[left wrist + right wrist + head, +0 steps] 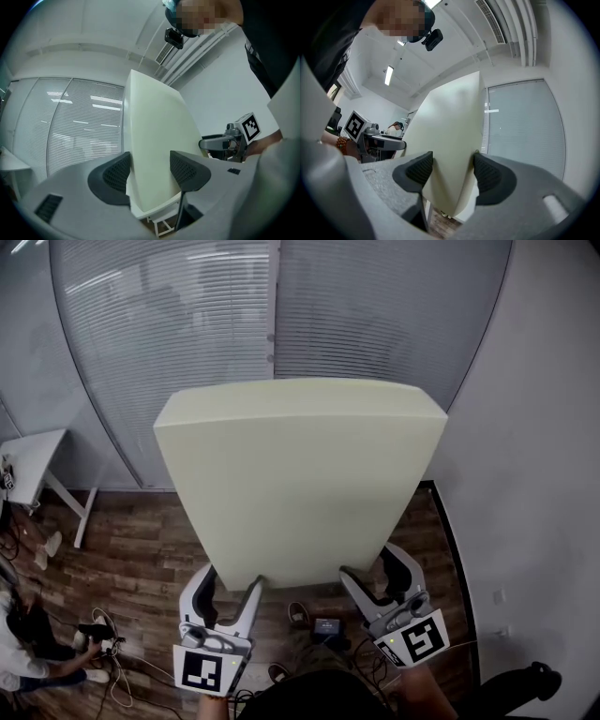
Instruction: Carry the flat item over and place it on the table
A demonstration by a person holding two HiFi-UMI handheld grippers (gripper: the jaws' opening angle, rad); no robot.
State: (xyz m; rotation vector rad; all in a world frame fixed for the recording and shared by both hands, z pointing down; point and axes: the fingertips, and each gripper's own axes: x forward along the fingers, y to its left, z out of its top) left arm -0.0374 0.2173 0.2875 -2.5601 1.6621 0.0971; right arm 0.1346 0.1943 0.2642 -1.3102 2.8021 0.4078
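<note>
A thick, pale cream foam slab [295,479] is held up in the air, tilted, its broad face toward my head camera. My left gripper [234,585] is shut on the slab's near left edge; the slab [152,150] fills the gap between its dark pads [117,174]. On the near right edge my right gripper [367,576] is shut too, with the slab [450,154] squeezed between its pads [490,174]. Each gripper shows in the other's view: the right gripper [229,143] and the left gripper [370,138].
Below lies a dark wood floor [141,559] with cables [117,671]. A white table [33,460] stands at the left, and a person's legs [23,643] are at the lower left. Blind-covered glass walls [281,315] rise ahead, and a grey wall [534,474] stands to the right.
</note>
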